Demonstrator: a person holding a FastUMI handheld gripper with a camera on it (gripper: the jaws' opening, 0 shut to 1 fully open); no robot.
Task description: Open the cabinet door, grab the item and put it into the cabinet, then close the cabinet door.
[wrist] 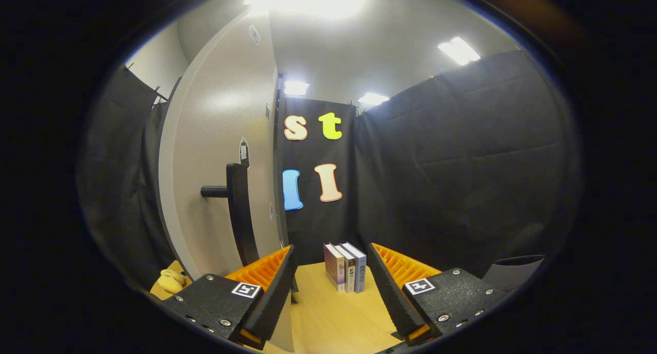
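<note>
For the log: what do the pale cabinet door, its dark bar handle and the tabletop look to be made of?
The pale grey cabinet door looks like painted or laminated board, with a soft sheen. Its black bar handle seems matte metal or plastic; I cannot tell which. The light tabletop shows faint wood grain, likely laminate. The open gripper holds nothing.

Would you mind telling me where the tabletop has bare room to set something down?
Bare wooden tabletop lies between the open hand-held gripper's fingers, before the three upright books. It is crowded left, by the cabinet door and yellow plush toy.
</note>
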